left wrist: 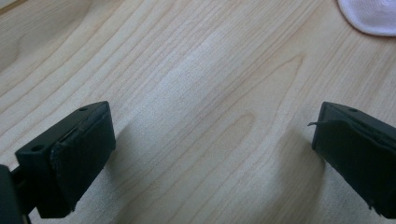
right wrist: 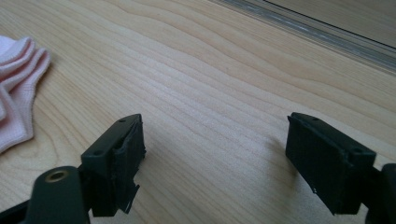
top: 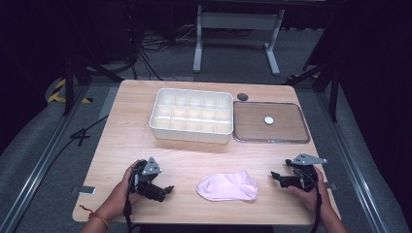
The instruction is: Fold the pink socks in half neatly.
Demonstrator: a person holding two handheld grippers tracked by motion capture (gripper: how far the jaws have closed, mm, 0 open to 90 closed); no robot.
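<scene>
Sock (top: 227,186) in pale pink lies flat on the near edge of the worktop (top: 126,141), midway between your two hands, with the left tool (top: 163,191) and the right tool (top: 276,177) resting on the wood either side of it, each well apart from the fabric. Both tools stand with jaws spread wide and nothing between them; the left gripper view catches just a corner of the sock (left wrist: 369,16) at the top right, the right gripper view its cuff (right wrist: 16,88) at the far left. Behind sit the white divided organiser box (top: 190,115) and, just to its right, its clear lid (top: 271,122) lying flat. Risk from here is a shallow pinch: come in low and level and you may nip a single layer, so the sock unfolds and trails. Push sideways and it may bunch or slide toward the worktop's near edge.
</scene>
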